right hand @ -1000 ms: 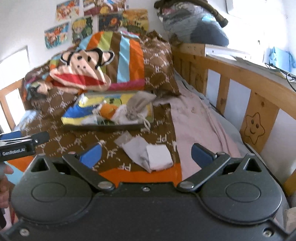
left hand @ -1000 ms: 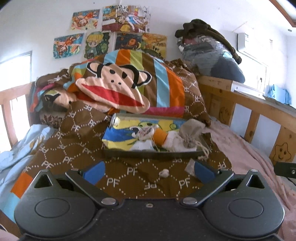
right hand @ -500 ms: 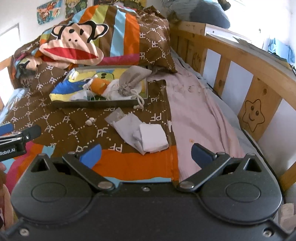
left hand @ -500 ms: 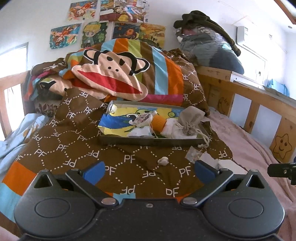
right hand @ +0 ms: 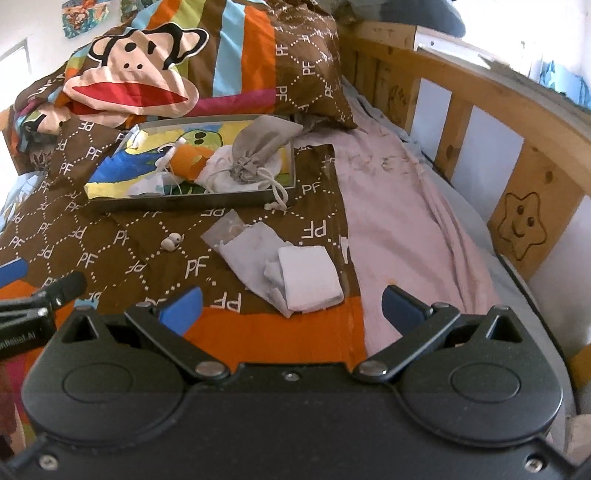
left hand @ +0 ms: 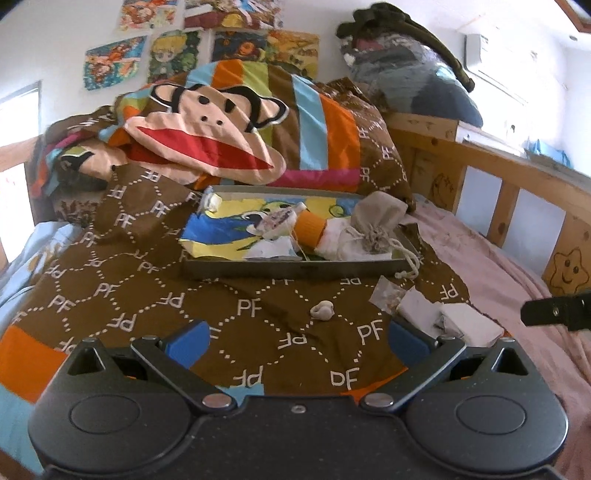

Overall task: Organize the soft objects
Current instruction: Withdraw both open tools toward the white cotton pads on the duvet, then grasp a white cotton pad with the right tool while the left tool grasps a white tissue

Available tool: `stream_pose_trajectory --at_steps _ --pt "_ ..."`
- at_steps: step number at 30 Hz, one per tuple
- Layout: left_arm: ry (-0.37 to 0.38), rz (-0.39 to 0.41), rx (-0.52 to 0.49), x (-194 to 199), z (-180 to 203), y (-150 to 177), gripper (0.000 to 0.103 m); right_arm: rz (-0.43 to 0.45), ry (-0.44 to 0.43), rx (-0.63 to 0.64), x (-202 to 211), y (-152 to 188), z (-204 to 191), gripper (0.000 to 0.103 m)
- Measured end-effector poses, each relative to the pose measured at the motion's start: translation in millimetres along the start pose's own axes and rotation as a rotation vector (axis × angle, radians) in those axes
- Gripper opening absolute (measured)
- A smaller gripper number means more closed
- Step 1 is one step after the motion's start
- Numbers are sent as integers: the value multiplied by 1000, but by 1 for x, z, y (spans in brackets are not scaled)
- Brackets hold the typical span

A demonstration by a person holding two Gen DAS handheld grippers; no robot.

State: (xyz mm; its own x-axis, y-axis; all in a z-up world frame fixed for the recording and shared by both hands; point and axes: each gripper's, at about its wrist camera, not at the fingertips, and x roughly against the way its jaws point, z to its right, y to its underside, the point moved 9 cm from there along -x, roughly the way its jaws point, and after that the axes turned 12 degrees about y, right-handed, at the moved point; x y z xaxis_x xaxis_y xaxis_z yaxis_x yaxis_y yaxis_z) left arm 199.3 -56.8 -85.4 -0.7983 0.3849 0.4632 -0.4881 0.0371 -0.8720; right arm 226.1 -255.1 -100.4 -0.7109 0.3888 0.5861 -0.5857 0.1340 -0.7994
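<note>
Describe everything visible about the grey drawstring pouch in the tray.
The grey drawstring pouch looks like soft, matte woven fabric, gathered tight at its neck and closed. It lies on its side at the right end of the shallow grey tray, neck toward the cameras, resting on a white cloth bundle beside an orange piece. Its pale cord trails over the tray's front rim onto the brown quilt. Neither gripper touches it.

Left wrist view: posters [left hand: 207, 22] cut by the 12 o'clock edge. Small pale lump [left hand: 322, 309] on the bedspread [left hand: 147, 295] unidentifiable. Tray [right hand: 192, 201] floor mostly covered by contents.
</note>
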Motion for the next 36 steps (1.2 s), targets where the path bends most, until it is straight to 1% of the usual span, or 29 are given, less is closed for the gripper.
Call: stream_pose_trajectory --at_steps 5,9,12,15,18,19,20,21,23,24,26,27,29,31,32,33,34,35,36 --pt "25 -38 -15 -33 -4 0 102 -18 29 13 -43 -15 -3 103" --pt "40 -60 -9 -62 -10 -1 102 -49 24 28 -78 -20 -7 103" --pt "64 -70 -24 -83 -13 -3 102 -55 39 48 -101 -22 -8 103" --pt "97 -80 -41 -103 -11 -5 102 -75 30 49 -123 -20 -10 103" --pt "153 -75 -44 -116 -4 -8 102 -113 14 45 -142 -8 -7 102" --pt "178 -73 -45 -120 0 -9 102 -127 8 41 -148 -6 -7 99" --pt "198 -71 -45 -122 4 -9 102 -139 -2 37 -153 -3 -6 94" --pt "215 -72 -45 -124 8 -9 102 -154 -9 33 -157 -1 -7 90" --pt "264 -80 -40 -128 18 -7 102 -179 -17 32 -166 4 -7 75" --pt "283 -86 -33 -130 22 -5 102 -198 -21 39 -169 7 -8 73" --pt "338 -107 3 -134 32 -2 101 -206 -29 46 -173 11 -10 70" --pt "360 -118 15 -135 36 0 98 -203 -28 53 -173 12 -12 69" --pt "392 -150 25 -138 46 4 92 -202 -29 62 -176 13 -14 63" --pt "420 -192 36 -144 56 8 78 -211 -30 67 -180 16 -15 59" --pt "431 -215 51 -147 60 10 75 -212 -33 66 -179 15 -16 54" --pt "438 -233 70 -150 63 12 68 -212 -40 64 -179 15 -16 52" --pt "446 -247 93 -153 66 13 64 -212 -43 63 -177 15 -17 45" --pt "454 -256 114 -156 67 14 63 -213 -44 62 -175 14 -17 38" --pt "459 -264 129 -160 69 15 61 -213 -43 59 -175 14 -16 34"
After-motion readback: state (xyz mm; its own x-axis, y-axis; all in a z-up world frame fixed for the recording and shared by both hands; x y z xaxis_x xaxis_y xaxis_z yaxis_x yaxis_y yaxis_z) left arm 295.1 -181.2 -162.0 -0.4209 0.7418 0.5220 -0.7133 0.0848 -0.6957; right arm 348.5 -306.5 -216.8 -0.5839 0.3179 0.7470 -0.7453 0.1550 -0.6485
